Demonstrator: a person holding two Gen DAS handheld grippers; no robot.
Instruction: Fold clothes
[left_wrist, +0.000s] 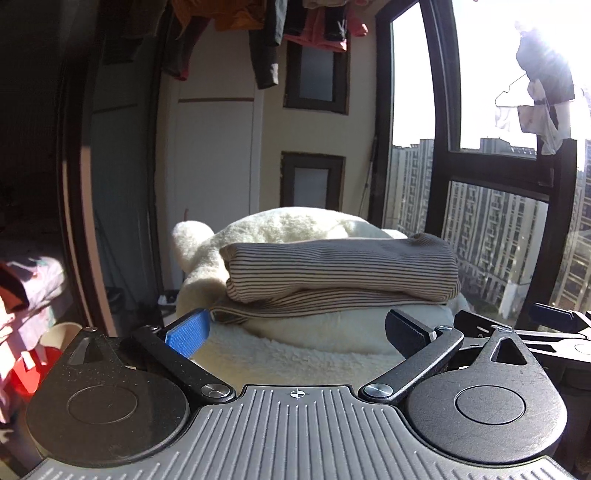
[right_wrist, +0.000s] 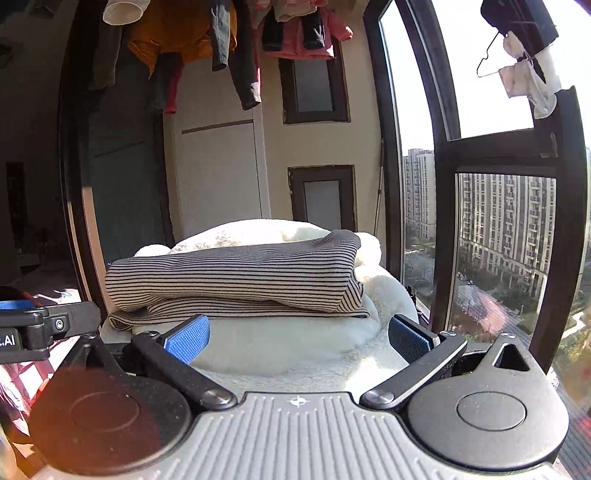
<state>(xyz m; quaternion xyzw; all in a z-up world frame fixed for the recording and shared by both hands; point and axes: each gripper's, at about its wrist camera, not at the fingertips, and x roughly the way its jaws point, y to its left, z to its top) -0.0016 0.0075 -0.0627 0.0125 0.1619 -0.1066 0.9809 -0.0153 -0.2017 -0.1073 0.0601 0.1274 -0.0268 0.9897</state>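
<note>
A folded striped garment (left_wrist: 340, 271) (right_wrist: 236, 284), beige with thin dark lines, lies on a white fluffy blanket (left_wrist: 295, 343) (right_wrist: 288, 347). My left gripper (left_wrist: 297, 332) is open just short of the garment's near edge, nothing between its blue-padded fingers. My right gripper (right_wrist: 299, 334) is open too, in front of the garment's lower fold, holding nothing. In the left wrist view the right gripper's body (left_wrist: 554, 332) shows at the right edge. The right wrist view catches the left gripper's body (right_wrist: 37, 328) at its left edge.
Clothes hang overhead (left_wrist: 266, 44) (right_wrist: 221, 44). Tall dark-framed windows (left_wrist: 443, 147) (right_wrist: 443, 166) stand to the right, with a hanger and small items (right_wrist: 517, 74) on the frame. A pile of pink and patterned laundry (left_wrist: 26, 295) lies at the left.
</note>
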